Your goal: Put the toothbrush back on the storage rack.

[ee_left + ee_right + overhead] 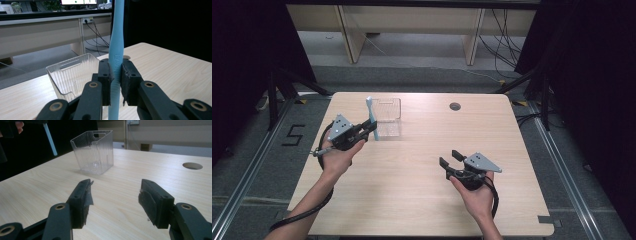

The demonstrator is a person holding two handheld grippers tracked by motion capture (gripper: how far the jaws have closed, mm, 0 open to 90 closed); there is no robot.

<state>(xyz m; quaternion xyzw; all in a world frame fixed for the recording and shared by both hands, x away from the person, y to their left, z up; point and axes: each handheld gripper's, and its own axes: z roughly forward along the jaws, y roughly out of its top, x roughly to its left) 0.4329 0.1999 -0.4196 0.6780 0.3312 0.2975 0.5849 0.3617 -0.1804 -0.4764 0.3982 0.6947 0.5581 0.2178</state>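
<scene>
I have the light blue toothbrush [116, 55] pinched upright in my left gripper [371, 128], the pads pressed onto its handle about midway, where the ribbed section begins. In the high view the toothbrush [370, 114] stands just beside the left wall of the clear plastic bin [388, 118], which sits on the far left part of the wooden table [422, 200]. It is off the tabletop and outside the bin, not over the opening yet.

The step, as I judge it, is to drop the brush into that bin. To do it well I would raise the lower end above the rim, carry it sideways until the handle hangs over the middle of the opening, and lower before releasing, so the brush does not catch the thin ribbed wall [75, 75] and tip the light container. From the right gripper view the bin [94, 152] stands upright and empty, so there is room.

My right gripper [449, 159] rests low near the right front of the table, its jaws spread wide with nothing between them, well apart from the bin. It could steady the bin if it slides. The round cable hole [455, 106] lies well clear, to the right.
</scene>
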